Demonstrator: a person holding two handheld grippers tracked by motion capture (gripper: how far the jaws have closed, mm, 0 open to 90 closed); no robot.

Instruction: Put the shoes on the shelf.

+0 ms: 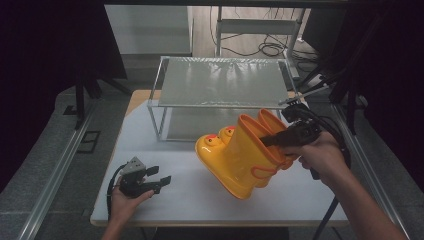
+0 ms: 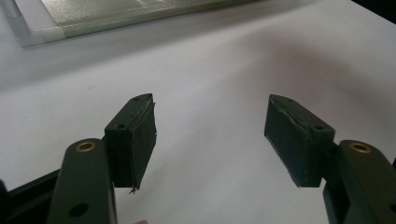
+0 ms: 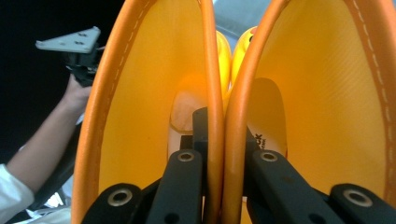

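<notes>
A pair of yellow rubber boots (image 1: 240,155) with orange rims and duck faces on the toes hangs tilted above the white table (image 1: 180,190), toes toward the left. My right gripper (image 1: 280,139) is shut on the two inner rims pressed together, one jaw inside each boot (image 3: 154,84); its own midpoint is at the pinched rims (image 3: 223,135). My left gripper (image 1: 159,179) rests low at the table's front left, open, with bare tabletop between its pads (image 2: 299,135).
A low metal-framed shelf (image 1: 220,82) with a frosted top stands at the back of the table, just behind the boots. Its edge (image 2: 116,18) lies ahead of the left gripper. Cables lie on the floor behind.
</notes>
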